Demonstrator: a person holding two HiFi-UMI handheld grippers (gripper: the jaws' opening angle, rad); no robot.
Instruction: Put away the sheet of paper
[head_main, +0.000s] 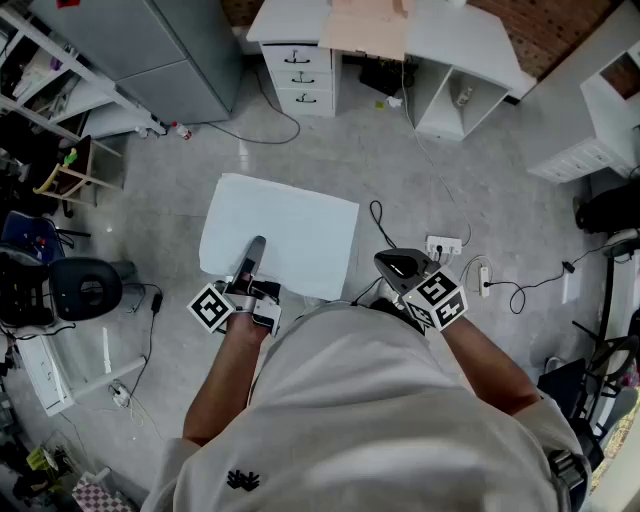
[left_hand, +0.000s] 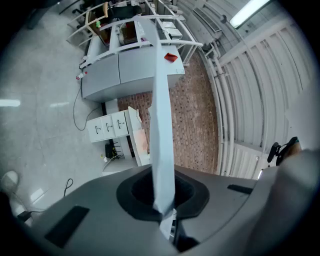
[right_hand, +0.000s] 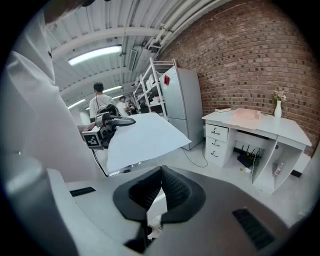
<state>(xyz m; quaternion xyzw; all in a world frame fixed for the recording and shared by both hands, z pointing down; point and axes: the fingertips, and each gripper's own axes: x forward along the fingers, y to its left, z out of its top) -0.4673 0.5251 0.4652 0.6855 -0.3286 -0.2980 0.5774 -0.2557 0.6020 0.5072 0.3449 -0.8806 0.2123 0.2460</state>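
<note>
Large white sheet of paper (head_main: 290, 230) is held flat in mid-air over the grey floor (head_main: 400, 170), gripped only at its near edge by the left gripper (head_main: 256, 248), whose jaws are clamped on it. The right gripper (head_main: 392, 264) sits just right of the sheet, its jaws together on nothing. Risk: with a one-edge hold the far side can sag or flap, so a brisk swing toward the far white desk with drawers (head_main: 300, 60) may crease the sheet or tug it out of the pads.

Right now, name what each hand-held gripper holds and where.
The left hand-held gripper clamps the sheet of paper at its near edge; the right hand-held gripper holds nothing, jaws together.
</note>
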